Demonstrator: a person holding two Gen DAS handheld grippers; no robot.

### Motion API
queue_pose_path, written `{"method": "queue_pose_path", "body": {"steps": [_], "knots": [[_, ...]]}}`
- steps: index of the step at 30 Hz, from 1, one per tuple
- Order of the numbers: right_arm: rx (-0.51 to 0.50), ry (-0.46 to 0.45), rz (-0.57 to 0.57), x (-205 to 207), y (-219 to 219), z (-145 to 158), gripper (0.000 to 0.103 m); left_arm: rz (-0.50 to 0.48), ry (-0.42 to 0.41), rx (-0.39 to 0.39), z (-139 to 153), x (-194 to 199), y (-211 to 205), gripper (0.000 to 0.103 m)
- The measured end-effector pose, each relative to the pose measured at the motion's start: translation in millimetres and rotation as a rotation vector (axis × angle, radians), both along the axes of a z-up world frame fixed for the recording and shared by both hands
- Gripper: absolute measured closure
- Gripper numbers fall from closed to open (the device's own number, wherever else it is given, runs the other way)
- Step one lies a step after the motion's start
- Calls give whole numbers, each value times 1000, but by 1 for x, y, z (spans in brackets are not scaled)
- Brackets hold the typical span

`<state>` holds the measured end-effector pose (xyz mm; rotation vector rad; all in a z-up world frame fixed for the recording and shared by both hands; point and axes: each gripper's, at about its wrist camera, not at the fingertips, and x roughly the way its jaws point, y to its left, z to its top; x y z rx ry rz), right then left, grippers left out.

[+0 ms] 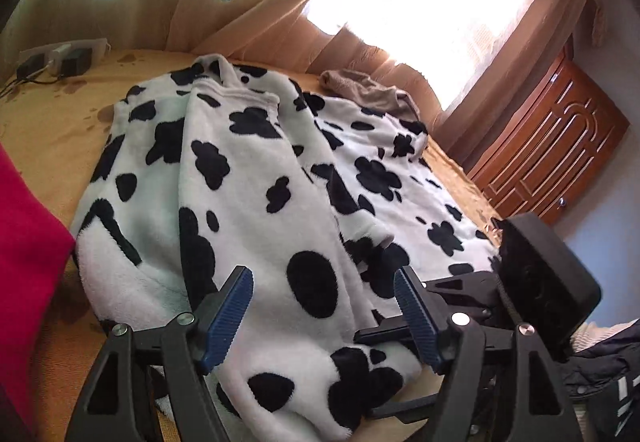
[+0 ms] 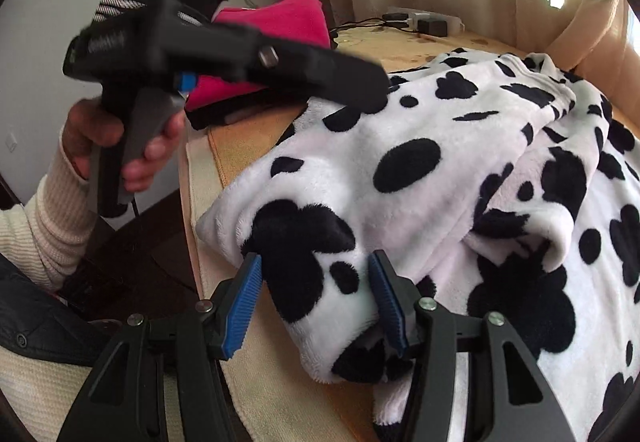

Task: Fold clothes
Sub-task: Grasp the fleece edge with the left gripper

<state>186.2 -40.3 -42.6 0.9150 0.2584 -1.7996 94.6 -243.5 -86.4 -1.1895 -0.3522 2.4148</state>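
A white fleece garment with black cow spots (image 1: pixel 248 169) lies rumpled on the tan bed cover (image 1: pixel 52 121), one part folded lengthwise over the rest. My left gripper (image 1: pixel 323 278) hovers open over its near end, blue pads (image 1: pixel 228 318) wide apart. In the right wrist view the same garment (image 2: pixel 460 145) reaches the bed's near edge. My right gripper (image 2: pixel 315 260) is open and straddles the garment's thick folded corner, fabric lying between the pads (image 2: pixel 244 306) without being pinched. A hand (image 2: pixel 152 153) in a cream sleeve holds the left gripper's black body (image 2: pixel 208 53) above the garment.
A folded red cloth (image 2: pixel 272 29) sits at the bed's left side. A taupe garment (image 1: pixel 368 91) lies at the far edge by the curtains (image 1: pixel 260 1). A power strip with chargers (image 1: pixel 60 57) rests at the far left corner. A wooden door (image 1: pixel 552 145) stands on the right.
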Motion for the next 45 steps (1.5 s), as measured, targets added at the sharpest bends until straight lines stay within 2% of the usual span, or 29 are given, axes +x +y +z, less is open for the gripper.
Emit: {"method": "queue_pose_path", "body": {"steps": [1,3,5,6,8,10,13,15,18,21,25,27,30,35,38,41,45], "knots": [[16,-4,4,0,-2,-4,44,10,-26,-27,-11,-4,1,28],[41,-1,15,2,-7,-11,42,2,1,-62,-19,2,4,28],[43,36,39,9,-9,-12,32,-9,36,-96,-27,10,6,28],[44,54,54,13,-11,-13,21,-14,48,-126,-27,13,10,28],[101,127,90,28,-20,-15,12,-23,56,-170,-26,15,16,27],[185,204,128,43,-31,-18,0,-24,17,-138,-24,8,13,23],[173,217,124,47,-26,-12,0,-3,-42,-51,-14,-3,3,23],[82,160,87,38,-5,3,0,18,-45,-13,0,-8,-4,23],[-87,83,-19,11,46,38,0,43,20,-39,34,-17,-8,23],[-168,93,-139,-20,103,71,0,50,72,-76,68,-40,-8,23],[-98,203,-286,-56,155,95,0,20,87,-175,93,-95,-6,23],[-49,241,-322,-76,170,96,0,7,63,-197,99,-129,-12,23],[1,272,-349,-97,189,94,0,-15,69,-267,101,-180,-24,23],[21,262,-393,-132,216,88,0,-13,26,-274,83,-277,-65,23],[18,234,-416,-155,222,80,0,-19,-52,-235,54,-330,-90,23],[37,218,-431,-175,225,70,0,-76,-97,-249,23,-361,-93,23],[46,198,-457,-196,232,59,0,-142,-132,-276,-14,-384,-87,23]]}}
